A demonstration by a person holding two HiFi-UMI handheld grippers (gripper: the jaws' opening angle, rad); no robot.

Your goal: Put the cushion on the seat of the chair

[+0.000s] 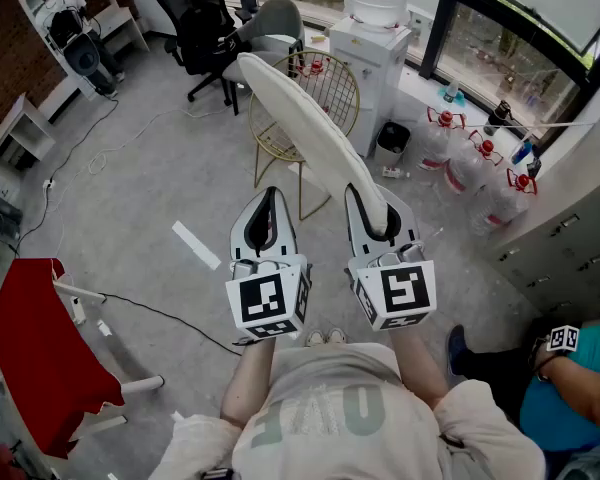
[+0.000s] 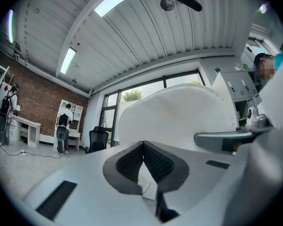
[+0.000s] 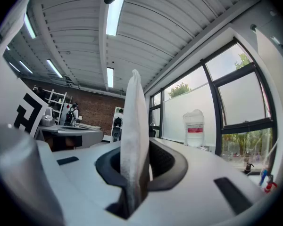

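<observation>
A long white cushion hangs on edge in the air, running from my right gripper up and away over a gold wire chair. My right gripper is shut on the cushion's near end; in the right gripper view the cushion stands upright, pinched between the pads of the right gripper. My left gripper is level beside it to the left, shut with nothing in it. In the left gripper view the left gripper has its pads meeting at the tips, and the cushion fills the view beyond them.
A water dispenser stands behind the chair, with several water bottles by the window. A black office chair is at the back left. A red-draped stand is at the near left. A person's arm shows at the lower right.
</observation>
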